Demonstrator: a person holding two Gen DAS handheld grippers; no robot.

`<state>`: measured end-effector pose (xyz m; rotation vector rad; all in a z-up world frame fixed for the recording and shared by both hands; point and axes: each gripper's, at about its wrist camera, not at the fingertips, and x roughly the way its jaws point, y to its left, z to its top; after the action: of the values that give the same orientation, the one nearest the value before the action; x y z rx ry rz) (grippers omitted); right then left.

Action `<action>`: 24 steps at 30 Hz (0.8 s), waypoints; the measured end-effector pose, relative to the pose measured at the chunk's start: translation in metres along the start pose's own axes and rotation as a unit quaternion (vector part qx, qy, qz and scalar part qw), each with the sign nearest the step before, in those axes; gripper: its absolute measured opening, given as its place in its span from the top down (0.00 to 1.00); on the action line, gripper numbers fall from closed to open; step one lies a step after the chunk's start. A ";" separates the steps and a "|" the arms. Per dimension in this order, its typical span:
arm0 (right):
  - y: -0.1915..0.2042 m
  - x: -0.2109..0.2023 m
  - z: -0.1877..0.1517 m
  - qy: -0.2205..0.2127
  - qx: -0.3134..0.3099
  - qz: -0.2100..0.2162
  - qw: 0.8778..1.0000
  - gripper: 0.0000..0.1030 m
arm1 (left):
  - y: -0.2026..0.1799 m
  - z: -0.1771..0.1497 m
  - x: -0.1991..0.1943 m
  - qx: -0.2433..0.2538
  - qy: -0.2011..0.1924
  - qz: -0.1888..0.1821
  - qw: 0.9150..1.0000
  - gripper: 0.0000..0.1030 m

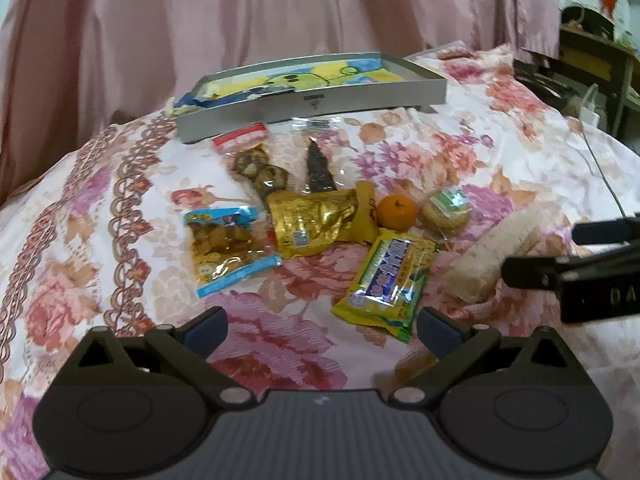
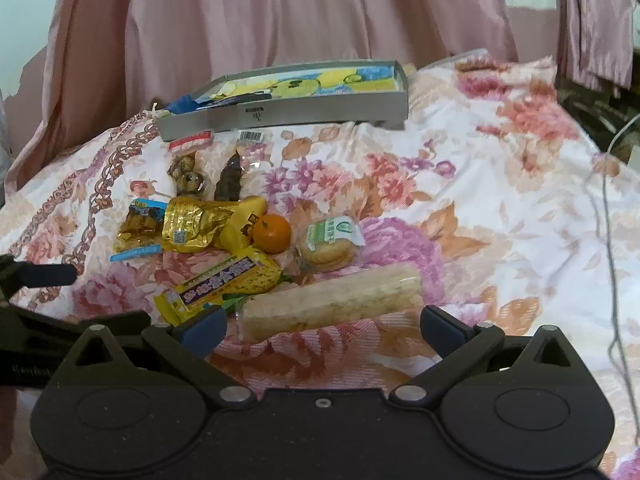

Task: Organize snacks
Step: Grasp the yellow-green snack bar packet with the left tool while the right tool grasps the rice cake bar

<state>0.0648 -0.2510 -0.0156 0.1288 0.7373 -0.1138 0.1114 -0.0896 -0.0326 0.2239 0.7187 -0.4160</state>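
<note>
My left gripper (image 1: 322, 330): jaws spread wide, nothing held, hovering over floral bedspread (image 1: 120, 240). My right gripper (image 2: 323, 328): jaws equally wide, empty, long pale rice-cracker bar (image 2: 332, 302) lying just beyond fingertips. Snacks clustered mid-bed: yellow-green candy packet (image 1: 386, 280) near left gripper, gold foil pouch (image 1: 310, 222) beside tangerine (image 1: 396, 211), wrapped sandwich cookie (image 1: 448, 212) right of it, blue-edged packet (image 1: 228, 250) at left, clear bags with dark pieces (image 1: 280, 164) behind. Grey tray (image 1: 312, 100) with cartoon lining at far edge, pink curtain (image 1: 240, 20) beyond.
</note>
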 end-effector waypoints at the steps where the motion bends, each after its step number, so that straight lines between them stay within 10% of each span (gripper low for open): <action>1: -0.001 0.002 0.001 0.002 0.005 0.005 1.000 0.01 | 0.000 0.000 0.002 0.006 0.001 -0.004 1.000 0.01; 24: -0.022 0.078 0.022 0.049 0.098 0.055 0.992 0.01 | -0.013 0.010 0.042 0.086 0.009 -0.060 0.994 0.01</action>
<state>0.1336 -0.2805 -0.0541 0.3641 0.8136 -0.0755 0.1401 -0.1167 -0.0549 0.3477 0.7162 -0.5916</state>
